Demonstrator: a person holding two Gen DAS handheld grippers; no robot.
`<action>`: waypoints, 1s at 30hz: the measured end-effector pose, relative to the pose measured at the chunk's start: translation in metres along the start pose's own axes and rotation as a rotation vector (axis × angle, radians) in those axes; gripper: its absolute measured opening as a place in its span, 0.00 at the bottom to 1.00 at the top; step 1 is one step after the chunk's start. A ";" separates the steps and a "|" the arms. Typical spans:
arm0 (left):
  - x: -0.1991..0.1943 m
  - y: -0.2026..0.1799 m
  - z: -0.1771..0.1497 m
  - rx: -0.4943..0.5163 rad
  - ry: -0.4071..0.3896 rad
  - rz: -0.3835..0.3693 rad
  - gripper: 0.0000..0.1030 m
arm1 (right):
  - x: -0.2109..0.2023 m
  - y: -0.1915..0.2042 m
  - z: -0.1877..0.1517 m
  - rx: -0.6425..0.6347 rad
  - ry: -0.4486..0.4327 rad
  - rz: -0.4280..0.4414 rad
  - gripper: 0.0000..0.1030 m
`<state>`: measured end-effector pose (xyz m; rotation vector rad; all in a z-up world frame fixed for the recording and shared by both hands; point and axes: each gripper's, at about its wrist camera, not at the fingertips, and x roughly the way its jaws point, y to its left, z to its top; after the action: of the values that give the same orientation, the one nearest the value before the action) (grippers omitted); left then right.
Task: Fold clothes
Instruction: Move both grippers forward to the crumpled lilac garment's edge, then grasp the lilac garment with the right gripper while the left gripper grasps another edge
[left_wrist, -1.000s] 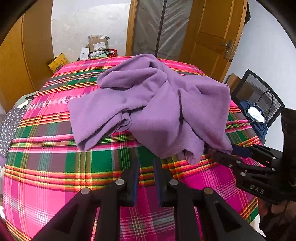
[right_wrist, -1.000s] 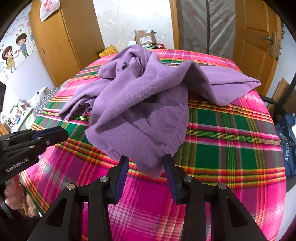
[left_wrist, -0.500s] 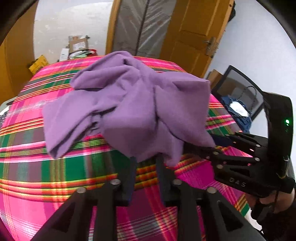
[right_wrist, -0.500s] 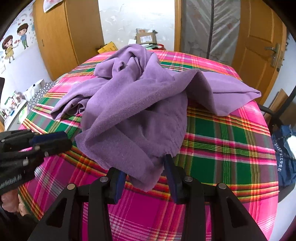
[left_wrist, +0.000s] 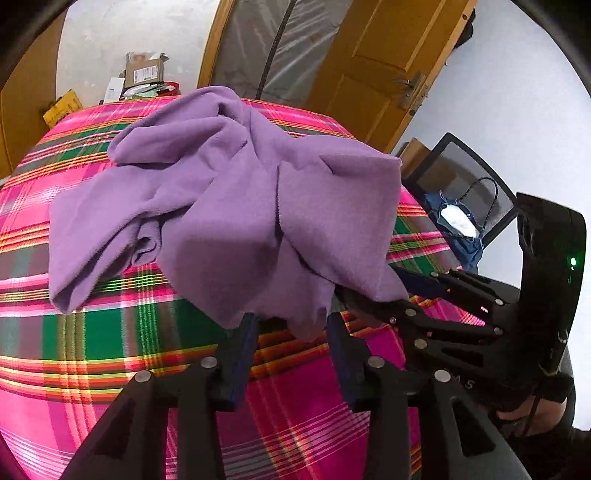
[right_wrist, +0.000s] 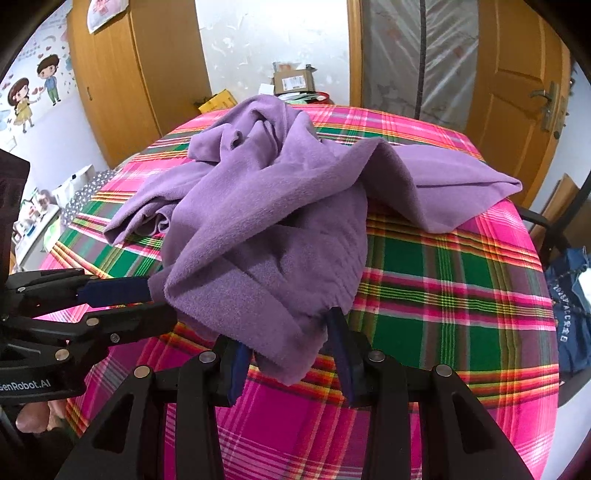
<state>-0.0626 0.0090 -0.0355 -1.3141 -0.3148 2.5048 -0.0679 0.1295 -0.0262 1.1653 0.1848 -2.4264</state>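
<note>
A crumpled purple fleece garment (left_wrist: 229, 206) lies heaped on the pink and green plaid tablecloth (left_wrist: 103, 332). Its near hem droops toward me. In the left wrist view my left gripper (left_wrist: 290, 328) is open, with that hem hanging between its fingers. My right gripper (left_wrist: 402, 295) reaches in from the right, its tips under the cloth's edge. In the right wrist view the garment (right_wrist: 266, 229) has one flap spread to the right. My right gripper (right_wrist: 290, 343) is open around the drooping corner. My left gripper (right_wrist: 155, 302) comes in from the left at the cloth's edge.
The round table (right_wrist: 443, 280) drops away at the near and right edges. A mesh chair (left_wrist: 469, 173) holding a blue bag (right_wrist: 569, 306) stands to the right. Cardboard boxes (left_wrist: 144, 70) sit past the far edge, a wooden wardrobe (right_wrist: 129, 74) stands left, and a door (left_wrist: 369, 74) is behind.
Both grippers have moved in toward the garment's near hem. My left gripper's fingers have spread wider and now straddle the hem. My right gripper has stayed open and has the corner between its fingers.
</note>
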 end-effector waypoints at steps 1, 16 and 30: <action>0.002 0.001 0.001 -0.012 0.008 -0.005 0.38 | 0.000 0.000 0.000 -0.001 -0.001 0.002 0.39; 0.005 0.014 0.009 -0.101 -0.034 -0.113 0.05 | -0.008 -0.006 0.002 -0.023 -0.058 0.018 0.10; -0.084 0.066 0.031 -0.204 -0.275 -0.002 0.04 | -0.041 -0.015 0.009 0.085 -0.129 0.281 0.08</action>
<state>-0.0530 -0.0844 0.0245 -1.0317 -0.6467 2.7108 -0.0587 0.1540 0.0100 0.9909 -0.1159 -2.2664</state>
